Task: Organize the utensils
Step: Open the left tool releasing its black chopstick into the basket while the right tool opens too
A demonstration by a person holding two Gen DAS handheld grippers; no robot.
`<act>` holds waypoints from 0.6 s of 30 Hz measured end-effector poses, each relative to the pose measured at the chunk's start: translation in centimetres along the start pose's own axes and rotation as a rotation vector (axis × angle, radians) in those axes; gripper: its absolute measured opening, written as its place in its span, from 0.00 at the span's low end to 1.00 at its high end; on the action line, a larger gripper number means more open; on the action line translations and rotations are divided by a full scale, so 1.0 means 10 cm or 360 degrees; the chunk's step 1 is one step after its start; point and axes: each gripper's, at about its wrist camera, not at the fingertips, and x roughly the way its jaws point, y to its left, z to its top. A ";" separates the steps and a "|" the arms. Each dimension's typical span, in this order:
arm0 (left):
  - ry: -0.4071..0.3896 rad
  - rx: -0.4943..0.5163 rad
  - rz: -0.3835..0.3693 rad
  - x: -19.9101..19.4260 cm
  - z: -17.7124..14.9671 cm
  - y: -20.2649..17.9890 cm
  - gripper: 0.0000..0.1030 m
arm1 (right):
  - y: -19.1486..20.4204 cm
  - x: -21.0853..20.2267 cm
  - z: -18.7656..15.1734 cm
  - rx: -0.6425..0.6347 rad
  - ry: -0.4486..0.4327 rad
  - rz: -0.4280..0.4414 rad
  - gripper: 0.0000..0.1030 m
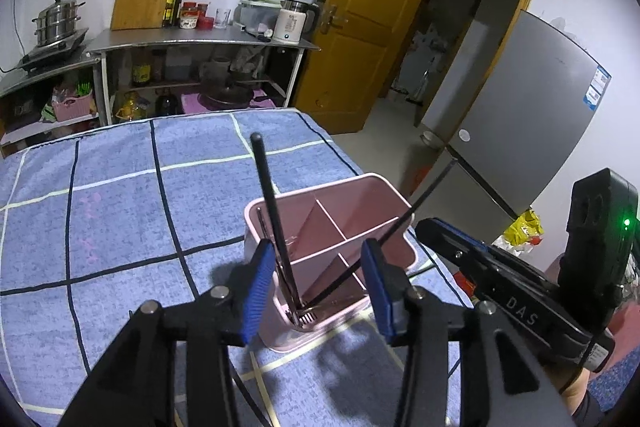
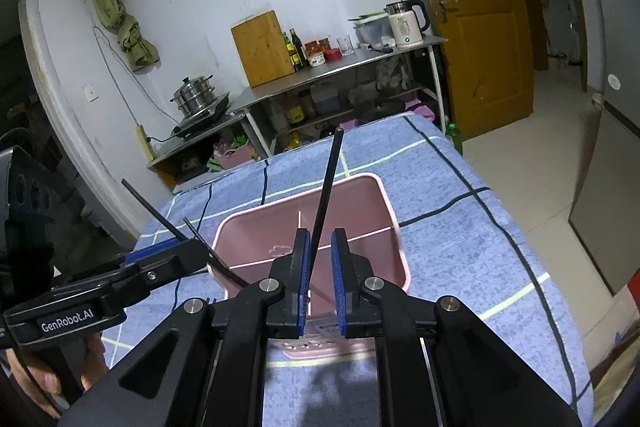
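Utensils nearly sorted
We see black chopsticks point(image 1: 272, 211) standing in the pink divided plastic caddy point(image 1: 376, 187); our left gripper point(image 1: 318, 281) gapes empty, our right gripper point(image 2: 320, 281) sits slightly parted, gripping nothing.

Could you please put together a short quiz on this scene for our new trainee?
1. True or false: the left claw is shut on a chopstick.
2. What colour is the utensil holder? A) pink B) green C) white
3. Fill in the blank: the two black chopsticks stand in the holder, which sits on a blue checked ____.

Key:
1. False; its fingers stand wide apart on either side of the chopsticks.
2. A
3. cloth
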 end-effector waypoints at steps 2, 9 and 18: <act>-0.0010 0.0003 -0.0004 -0.06 -0.02 -0.01 0.46 | 0.02 -0.08 -0.01 -0.0012 -0.0022 -0.0006 0.11; -0.0071 0.0018 -0.0018 -0.34 -0.15 -0.06 0.46 | 0.16 -0.37 -0.07 -0.0070 -0.0097 -0.0042 0.11; -0.0146 0.0007 0.0003 -0.75 -0.40 -0.05 0.46 | 0.46 -0.64 -0.24 -0.0210 -0.0141 -0.0036 0.13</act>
